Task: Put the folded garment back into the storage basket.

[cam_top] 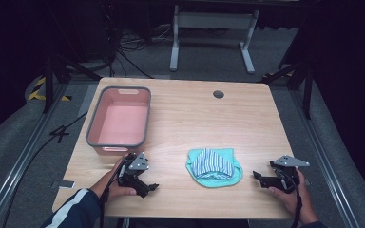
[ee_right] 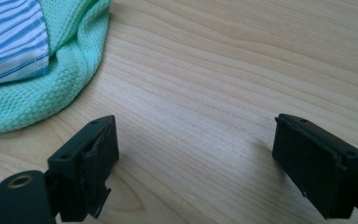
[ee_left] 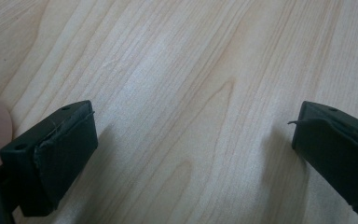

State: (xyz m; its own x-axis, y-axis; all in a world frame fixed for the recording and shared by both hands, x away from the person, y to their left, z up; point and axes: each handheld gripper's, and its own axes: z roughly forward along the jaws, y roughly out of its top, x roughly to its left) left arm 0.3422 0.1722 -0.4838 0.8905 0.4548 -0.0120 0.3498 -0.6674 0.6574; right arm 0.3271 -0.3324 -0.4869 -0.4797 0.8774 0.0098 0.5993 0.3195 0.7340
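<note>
My left gripper and right gripper rested with jaws spread wide and empty on the pale wooden table, flanking the folded mint-green and blue-striped cloth bundle; the bundle lay untouched, well apart from the empty pink plastic bin with grey rim, so the work looked unstarted
</note>
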